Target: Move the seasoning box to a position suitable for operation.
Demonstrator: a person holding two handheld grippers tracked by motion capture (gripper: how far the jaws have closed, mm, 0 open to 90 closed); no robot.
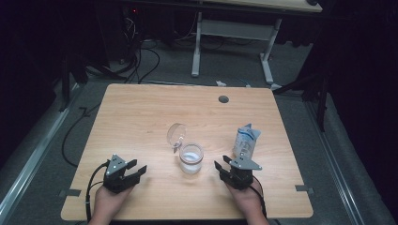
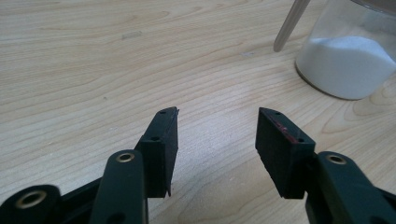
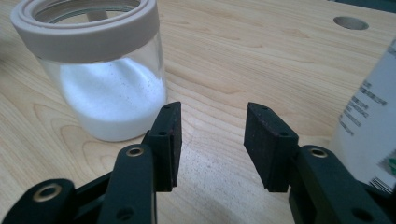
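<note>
A glass jar [image 1: 191, 158] holding white powder stands near the middle of the wooden table [image 1: 141, 108], its round hinged lid [image 1: 176, 135] tipped open behind it. In the left gripper view the jar [image 2: 348, 60] sits at the upper right; in the right gripper view the jar [image 3: 100, 70] is at the upper left. A white and blue pouch [image 1: 245, 140] stands to the jar's right, and its edge [image 3: 369, 126] shows beside the right jaw. My left gripper [image 1: 137, 171] rests open at the near left, with nothing between its jaws [image 2: 217, 135]. My right gripper [image 1: 221, 163] is open and empty [image 3: 212, 135], between jar and pouch.
A round cable hole [image 1: 224, 99] is set in the table's far side. Beyond the table stands a white desk frame [image 1: 234, 33] with cables on the grey floor. Tape marks sit at both near table edges.
</note>
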